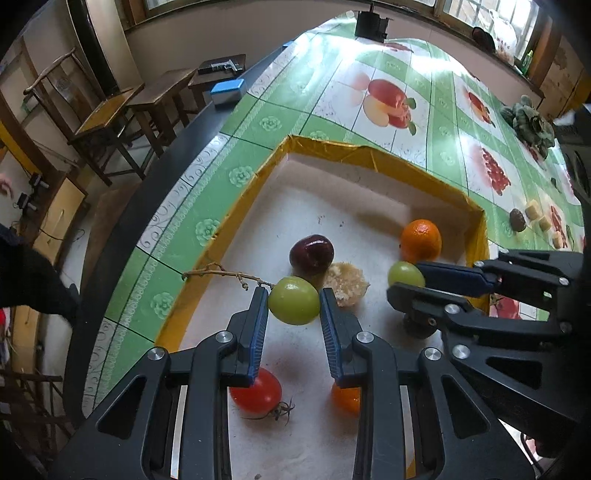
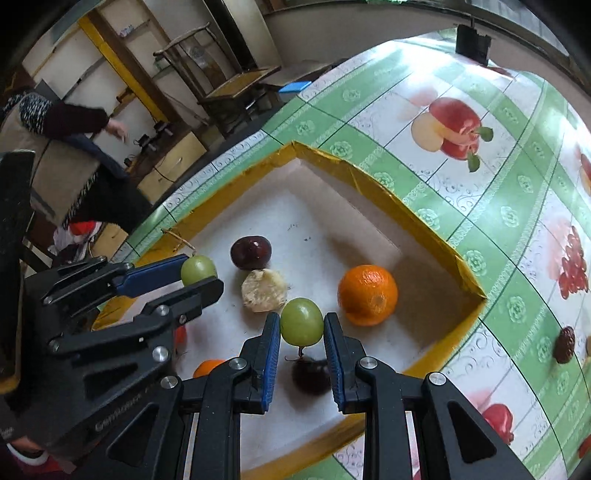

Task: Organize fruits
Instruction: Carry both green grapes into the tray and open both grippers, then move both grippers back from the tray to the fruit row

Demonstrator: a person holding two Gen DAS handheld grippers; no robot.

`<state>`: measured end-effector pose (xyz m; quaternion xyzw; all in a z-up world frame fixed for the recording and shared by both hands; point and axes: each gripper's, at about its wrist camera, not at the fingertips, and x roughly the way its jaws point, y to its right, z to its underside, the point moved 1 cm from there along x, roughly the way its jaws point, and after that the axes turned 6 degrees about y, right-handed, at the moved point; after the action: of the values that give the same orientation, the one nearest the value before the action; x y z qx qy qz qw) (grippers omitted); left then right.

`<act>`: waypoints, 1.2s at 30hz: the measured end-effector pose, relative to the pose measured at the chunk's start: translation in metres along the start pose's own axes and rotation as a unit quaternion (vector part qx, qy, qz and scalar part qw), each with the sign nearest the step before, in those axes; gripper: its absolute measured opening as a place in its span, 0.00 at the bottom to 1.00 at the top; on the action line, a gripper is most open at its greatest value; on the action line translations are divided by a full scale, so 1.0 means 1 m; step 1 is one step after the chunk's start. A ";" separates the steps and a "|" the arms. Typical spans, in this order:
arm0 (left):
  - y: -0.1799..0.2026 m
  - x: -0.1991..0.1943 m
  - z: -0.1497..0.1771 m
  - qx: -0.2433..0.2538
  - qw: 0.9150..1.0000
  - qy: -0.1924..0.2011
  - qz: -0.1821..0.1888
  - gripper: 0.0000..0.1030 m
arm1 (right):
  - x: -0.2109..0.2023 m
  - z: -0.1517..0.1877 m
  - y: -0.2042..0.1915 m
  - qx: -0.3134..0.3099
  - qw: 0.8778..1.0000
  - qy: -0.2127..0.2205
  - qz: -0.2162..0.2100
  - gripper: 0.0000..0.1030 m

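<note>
A shallow white tray with a gold rim (image 1: pixel 373 155) (image 2: pixel 388 199) lies on the fruit-print tablecloth. In it are an orange (image 1: pixel 421 240) (image 2: pixel 367 294), a dark red fruit (image 1: pixel 311 254) (image 2: pixel 251 252), a beige lump (image 1: pixel 347 282) (image 2: pixel 263 290), a red tomato (image 1: pixel 256 391) and a small orange fruit (image 1: pixel 346 398). My left gripper (image 1: pixel 293 291) (image 2: pixel 201 272) is shut on a green grape with a dry stem (image 1: pixel 293 306), held above the tray. My right gripper (image 2: pixel 301 317) (image 1: pixel 406 278) is shut on a second green grape (image 2: pixel 301 325), hanging beside the orange.
On the cloth to the right of the tray lie a dark fruit (image 1: pixel 517 219) (image 2: pixel 564 345), pale cubes (image 1: pixel 532 210) and a green leafy bunch (image 1: pixel 530 122). A black device (image 1: pixel 369 24) stands at the table's far end. Wooden chairs (image 1: pixel 107 110) and a person (image 2: pixel 66 147) are off the left edge.
</note>
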<state>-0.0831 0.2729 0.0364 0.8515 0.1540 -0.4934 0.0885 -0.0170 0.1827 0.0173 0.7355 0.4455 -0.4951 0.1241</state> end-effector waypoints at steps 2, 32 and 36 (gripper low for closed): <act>0.000 0.002 0.001 -0.001 1.000 -0.002 -0.003 0.27 | 0.006 -0.002 0.000 -0.002 1.000 -0.006 0.002 0.23; 0.057 -0.050 -0.020 0.019 0.998 0.057 -0.016 0.57 | -0.092 0.025 0.036 0.056 0.996 0.070 0.024 0.31; 0.090 -0.053 -0.024 0.041 0.997 0.062 0.001 0.57 | -0.115 0.047 0.062 0.085 0.993 0.075 0.040 0.31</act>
<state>-0.0570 0.1864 0.0939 0.8837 0.1378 -0.4451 0.0441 -0.0103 0.0565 0.0751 0.7958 0.3799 -0.4692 0.0474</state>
